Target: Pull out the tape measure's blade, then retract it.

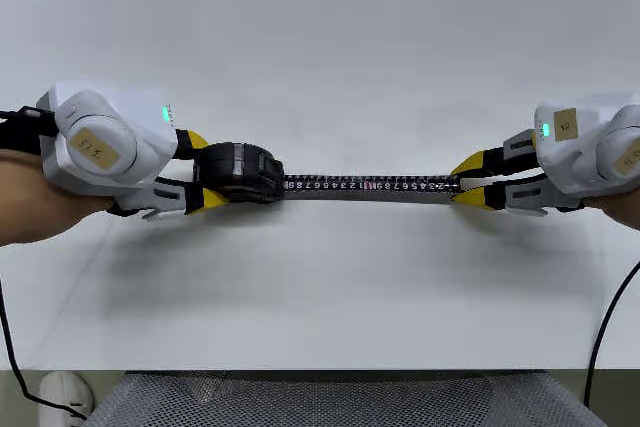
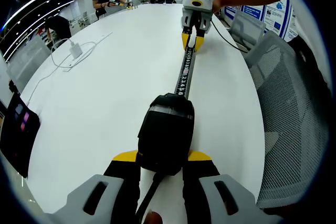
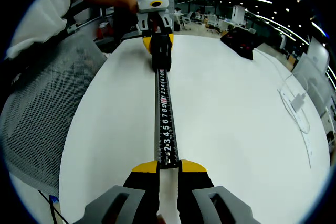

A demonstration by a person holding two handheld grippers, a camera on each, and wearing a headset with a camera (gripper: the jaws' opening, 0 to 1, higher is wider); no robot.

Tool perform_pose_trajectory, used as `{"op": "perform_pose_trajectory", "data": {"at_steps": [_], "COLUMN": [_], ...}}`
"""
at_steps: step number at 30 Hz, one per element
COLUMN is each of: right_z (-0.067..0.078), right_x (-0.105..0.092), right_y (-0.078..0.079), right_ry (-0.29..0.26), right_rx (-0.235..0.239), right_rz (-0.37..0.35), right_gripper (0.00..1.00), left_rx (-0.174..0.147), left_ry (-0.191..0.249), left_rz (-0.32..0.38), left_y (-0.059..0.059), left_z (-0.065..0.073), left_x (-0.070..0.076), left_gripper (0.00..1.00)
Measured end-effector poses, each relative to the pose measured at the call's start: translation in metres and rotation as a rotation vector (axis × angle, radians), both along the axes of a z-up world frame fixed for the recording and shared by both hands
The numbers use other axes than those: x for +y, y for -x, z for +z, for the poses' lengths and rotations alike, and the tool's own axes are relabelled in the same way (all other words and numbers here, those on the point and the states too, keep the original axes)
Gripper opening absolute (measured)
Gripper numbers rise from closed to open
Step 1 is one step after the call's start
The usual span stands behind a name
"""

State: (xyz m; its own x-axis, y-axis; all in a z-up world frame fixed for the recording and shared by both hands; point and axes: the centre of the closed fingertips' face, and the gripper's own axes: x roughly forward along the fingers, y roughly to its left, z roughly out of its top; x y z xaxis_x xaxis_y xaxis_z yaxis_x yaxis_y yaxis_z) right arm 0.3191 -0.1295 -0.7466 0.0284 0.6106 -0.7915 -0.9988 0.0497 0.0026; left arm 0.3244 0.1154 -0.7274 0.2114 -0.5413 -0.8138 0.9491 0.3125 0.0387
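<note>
**Blade out, retract not yet done**

The tape measure case point(image 1: 238, 173) sits at the left of the bench point(image 1: 330, 57), about mid-depth between the near and far edges. It is black and lies on its side, with the mouth facing right. The blade point(image 1: 365, 186) runs out of it to the right in a straight, roughly level line with its printed numbers facing up. In the right gripper view the low numbers sit at the gripped end and a red mark shows further along.

The left tongs point(image 1: 205, 169) are clenched on the case, one yellow tip on its far side and one on its near side. The right tongs point(image 1: 465, 180) are pinched on the blade's free end, tips closed flat over it. The two tongs are well apart, with the blade spanning the whole gap between them. Whether the blade rests on the bench or hangs just above it cannot be told.

Judgement: the pull-out half looks done or close to it, since a good length is already drawn. Retracting is left, so the right tongs need to bring the tip back toward the case or let it go. The blade may snap back fast if released.

A mesh chair back point(image 1: 330, 397) sits at the near bench edge, and a dark cable point(image 1: 610, 317) hangs at near right.
</note>
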Motion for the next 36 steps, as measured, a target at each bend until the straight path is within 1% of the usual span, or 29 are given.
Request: {"op": "perform_pose_trajectory", "data": {"at_steps": [11,26,36], "right_z": [0.000,0.001,0.001], "right_x": [-0.009,-0.029,-0.040], "right_y": [0.001,-0.002,0.000], "right_ry": [0.017,0.052,0.063], "right_rx": [-0.001,-0.007,0.001], "right_rz": [0.005,-0.004,-0.015], "right_gripper": [0.08,0.08,0.08], "left_rx": [-0.001,0.001,0.000], "left_ry": [-0.001,-0.005,-0.007], "left_rz": [0.000,0.001,0.000], "left_y": [0.000,0.000,0.000], "left_z": [0.000,0.000,0.000], "left_x": [0.000,0.000,0.000], "left_gripper": [0.25,0.25,0.25]}}
